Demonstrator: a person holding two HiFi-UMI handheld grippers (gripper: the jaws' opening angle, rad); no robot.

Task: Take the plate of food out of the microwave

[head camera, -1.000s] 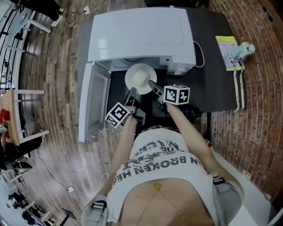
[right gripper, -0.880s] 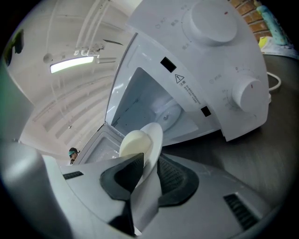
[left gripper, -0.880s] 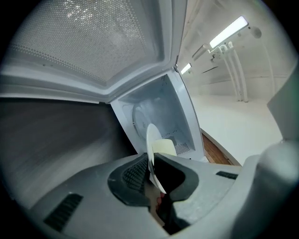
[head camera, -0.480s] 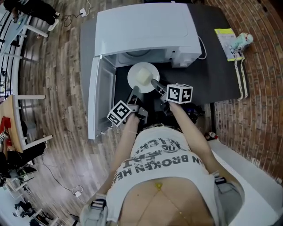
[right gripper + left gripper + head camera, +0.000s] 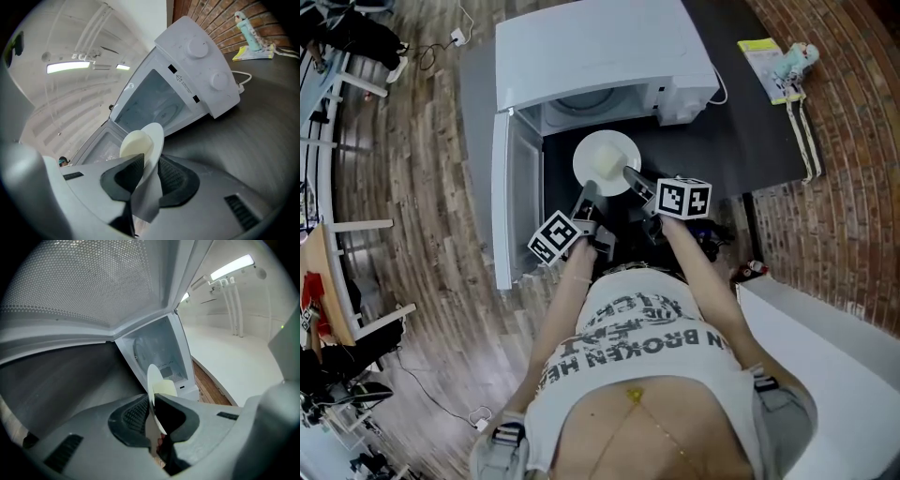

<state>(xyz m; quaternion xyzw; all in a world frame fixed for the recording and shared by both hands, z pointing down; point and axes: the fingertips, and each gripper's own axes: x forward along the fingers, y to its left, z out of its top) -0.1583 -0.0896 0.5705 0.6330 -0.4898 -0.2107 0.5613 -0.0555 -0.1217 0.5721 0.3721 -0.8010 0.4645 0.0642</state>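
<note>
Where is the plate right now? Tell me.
In the head view, the plate is just in front of the open microwave, right of its door, over the dark table, its rim gripped by the left gripper and right gripper.

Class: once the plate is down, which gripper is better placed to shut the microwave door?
Probably left: the left gripper grips the plate at its rim beside the open door; the right gripper holds the far side.

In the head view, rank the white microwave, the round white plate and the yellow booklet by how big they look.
Largest: white microwave, by far.
Next: round white plate, just in front of it.
Smallest: yellow booklet on the dark table, somewhat smaller than the plate.
</note>
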